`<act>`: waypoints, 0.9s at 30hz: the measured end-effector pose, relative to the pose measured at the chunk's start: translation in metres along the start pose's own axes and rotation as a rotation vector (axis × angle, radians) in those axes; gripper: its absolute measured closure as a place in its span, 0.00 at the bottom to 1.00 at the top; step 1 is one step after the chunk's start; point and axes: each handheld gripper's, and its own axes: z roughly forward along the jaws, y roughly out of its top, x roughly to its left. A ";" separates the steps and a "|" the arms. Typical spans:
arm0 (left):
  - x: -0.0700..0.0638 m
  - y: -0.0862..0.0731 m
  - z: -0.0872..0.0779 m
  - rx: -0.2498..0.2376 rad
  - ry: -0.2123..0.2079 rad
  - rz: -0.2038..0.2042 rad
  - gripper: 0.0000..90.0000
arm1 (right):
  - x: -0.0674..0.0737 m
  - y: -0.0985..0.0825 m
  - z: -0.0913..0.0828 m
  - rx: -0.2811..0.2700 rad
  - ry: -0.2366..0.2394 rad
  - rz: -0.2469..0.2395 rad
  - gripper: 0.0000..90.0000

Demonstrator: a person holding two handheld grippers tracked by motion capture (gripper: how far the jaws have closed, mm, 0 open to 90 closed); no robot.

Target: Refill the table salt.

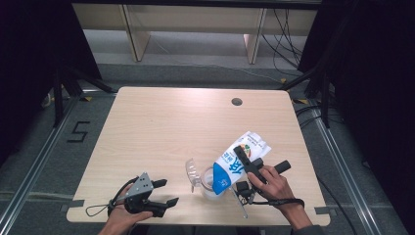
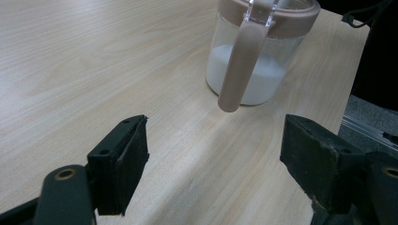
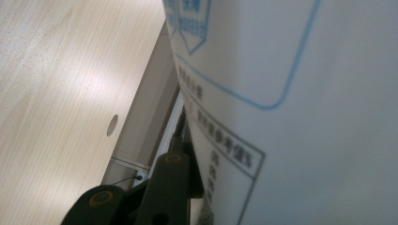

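White-and-blue printed carton (image 1: 238, 162) is clamped, tilted, in the right gripper (image 1: 249, 164), above a clear round jug (image 2: 260, 56) apparently holding white liquid. Left gripper (image 2: 213, 154) jaws stand apart, jug ahead.

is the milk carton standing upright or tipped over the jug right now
Tipped. In the high view the carton, held in the right gripper, slants with its blue end down over the clear jug. The left gripper view shows white contents in the jug.
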 end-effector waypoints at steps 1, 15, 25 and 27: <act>0.000 0.000 0.000 0.000 0.000 0.000 0.26 | 0.001 0.000 0.000 0.005 0.003 0.004 0.86; 0.000 0.000 0.000 0.000 -0.001 -0.001 0.26 | -0.001 -0.001 0.000 0.011 0.004 0.018 0.86; 0.000 0.000 0.000 -0.002 -0.001 0.000 0.26 | -0.001 -0.002 0.000 0.014 -0.004 0.028 0.87; 0.000 0.000 0.000 -0.001 0.001 -0.001 0.26 | 0.000 -0.002 -0.001 0.028 0.013 0.041 0.87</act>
